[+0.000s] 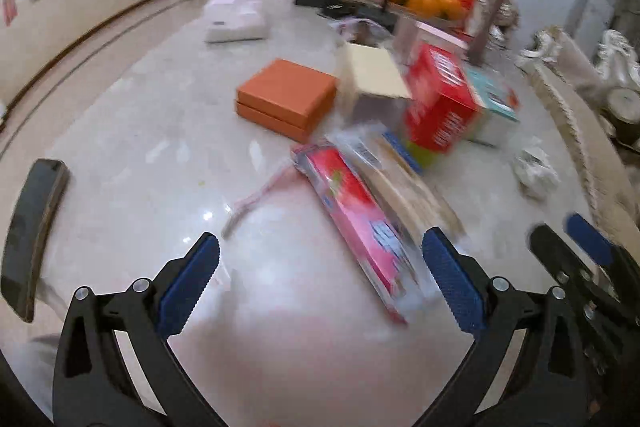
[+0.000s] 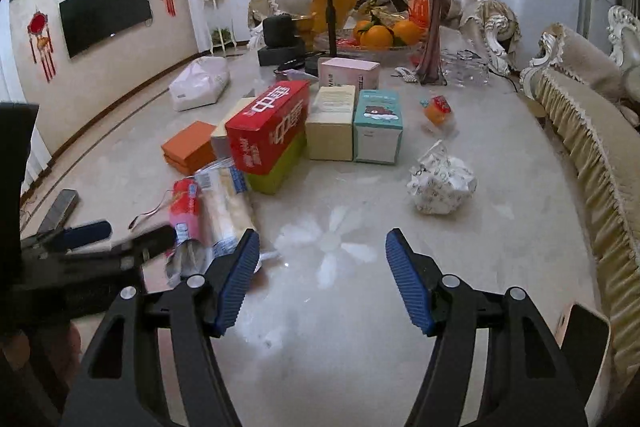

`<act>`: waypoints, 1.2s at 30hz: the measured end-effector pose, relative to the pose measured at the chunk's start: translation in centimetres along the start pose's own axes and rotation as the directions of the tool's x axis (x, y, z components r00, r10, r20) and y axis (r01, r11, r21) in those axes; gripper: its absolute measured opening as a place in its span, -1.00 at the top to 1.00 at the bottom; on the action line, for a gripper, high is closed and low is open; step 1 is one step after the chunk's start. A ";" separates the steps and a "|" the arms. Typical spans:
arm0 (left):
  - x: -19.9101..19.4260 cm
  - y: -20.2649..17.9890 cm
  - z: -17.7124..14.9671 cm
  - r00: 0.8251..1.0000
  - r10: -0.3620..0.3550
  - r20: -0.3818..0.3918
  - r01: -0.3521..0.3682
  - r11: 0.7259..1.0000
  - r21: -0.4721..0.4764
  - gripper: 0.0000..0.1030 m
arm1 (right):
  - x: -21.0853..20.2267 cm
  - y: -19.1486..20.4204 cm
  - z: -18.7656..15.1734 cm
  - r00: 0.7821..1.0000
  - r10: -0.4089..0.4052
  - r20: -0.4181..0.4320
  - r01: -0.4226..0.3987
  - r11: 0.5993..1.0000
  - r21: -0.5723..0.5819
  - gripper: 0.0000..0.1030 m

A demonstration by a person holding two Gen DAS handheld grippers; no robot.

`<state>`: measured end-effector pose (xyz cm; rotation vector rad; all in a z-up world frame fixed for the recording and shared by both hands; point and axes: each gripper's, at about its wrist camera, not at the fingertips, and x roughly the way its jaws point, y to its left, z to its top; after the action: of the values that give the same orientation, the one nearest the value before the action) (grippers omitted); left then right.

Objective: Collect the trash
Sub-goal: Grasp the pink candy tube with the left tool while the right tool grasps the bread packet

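Left gripper point(image 1: 320, 283) spread wide and empty, hanging low over the marble table point(image 1: 132, 147), with the red snack packet point(image 1: 352, 223) lying just ahead between its blue pads and nearer the right-hand one; probably held open like that to close over the packet's near end. Right gripper point(image 2: 322, 277) likewise spread and empty above a bare stretch of table, near the crumpled paper ball point(image 2: 442, 183) but not touching it, likely lined up for that piece.

Red snack packet: long, flat, glossy, wrapped in clear film, lying diagonally with a pale clear-wrapped packet point(image 2: 226, 199) touching its side. Blurred in the left wrist view, so print unreadable. Paper ball: white with faint small marks, loosely wadded, sitting alone and well apart from the boxes. Orange box point(image 1: 286, 99), red carton point(image 2: 268, 129) and teal box point(image 2: 378, 127) clustered mid-table, upright or stacked, looking more like goods than litter
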<state>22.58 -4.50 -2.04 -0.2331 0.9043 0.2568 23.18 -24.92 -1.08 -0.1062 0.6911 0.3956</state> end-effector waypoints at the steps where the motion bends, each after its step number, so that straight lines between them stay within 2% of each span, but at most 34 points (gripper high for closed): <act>1: 0.3 0.3 0.3 1.000 0.006 -0.017 -0.006 1.000 0.006 -0.91 | 0.5 0.0 0.2 1.000 0.005 -0.007 -0.005 1.000 -0.013 -0.21; 4: 2.4 0.1 0.4 0.995 -0.020 -0.093 0.023 0.999 0.030 -0.91 | 1.9 0.4 0.6 0.999 0.027 -0.036 -0.028 0.999 -0.040 -0.21; 6: 2.5 0.2 0.3 0.997 -0.025 -0.072 0.028 0.999 0.043 -0.91 | 2.9 1.3 0.9 0.998 0.039 -0.043 -0.042 0.996 -0.074 -0.20; 9: 2.7 0.8 0.5 0.998 0.010 -0.056 -0.006 0.998 0.063 -0.91 | 3.7 2.1 1.2 0.997 0.060 -0.056 -0.065 0.994 -0.093 -0.21; 12: 2.6 2.1 0.2 0.999 -0.022 -0.050 0.028 0.991 0.128 -0.91 | 4.2 3.1 1.1 0.993 0.085 -0.081 -0.094 0.988 -0.120 -0.22; 15: 2.7 3.6 0.3 0.996 -0.040 -0.078 0.054 0.982 0.181 -0.91 | 4.3 5.0 0.6 0.988 0.108 -0.107 -0.125 0.978 -0.169 -0.22; 20: 1.9 7.0 1.0 0.997 -0.009 -0.070 0.024 0.974 0.225 -0.91 | 4.7 7.8 1.0 0.991 0.070 -0.114 -0.095 0.969 -0.229 -0.22; 25: 2.2 7.4 1.8 0.997 -0.001 -0.082 0.017 0.981 0.191 -0.91 | 6.9 9.7 1.3 0.991 -0.033 -0.130 -0.010 0.949 -0.316 -0.22; 28: 2.9 6.5 1.8 0.996 -0.006 -0.090 0.022 0.984 0.177 -0.91 | 7.2 9.3 1.2 0.990 -0.009 -0.143 -0.033 0.956 -0.291 -0.22; 29: 3.3 6.0 1.7 0.996 0.009 -0.090 0.007 0.984 0.177 -0.91 | 7.2 8.9 1.3 0.989 -0.008 -0.148 -0.033 0.962 -0.270 -0.20; 31: 3.7 5.7 1.5 0.997 0.034 -0.067 -0.022 0.983 0.182 -0.91 | 7.3 7.9 1.3 0.982 0.058 -0.182 -0.093 0.977 -0.193 -0.05; 32: 3.6 5.7 1.4 0.998 0.031 -0.046 -0.021 0.982 0.188 -0.91 | 7.2 7.5 1.2 0.976 0.103 -0.194 -0.133 0.980 -0.149 0.22; 33: 3.5 5.8 1.2 0.999 0.019 -0.039 -0.011 0.982 0.187 -0.89 | 6.9 7.6 1.0 0.978 0.093 -0.189 -0.121 0.983 -0.140 0.32; 34: 3.3 5.9 1.2 0.999 0.017 -0.031 -0.011 0.981 0.192 -0.77 | 6.7 7.7 0.8 0.979 0.085 -0.187 -0.112 0.984 -0.139 0.35; 36: 2.6 6.4 1.3 1.000 0.007 0.004 -0.008 0.980 0.198 0.04 | 6.2 7.9 0.5 0.980 0.081 -0.184 -0.105 0.987 -0.125 0.42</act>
<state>23.02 2.26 -3.92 -0.0445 0.9214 0.1722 24.69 -15.53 -4.39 -0.2392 0.8480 0.5275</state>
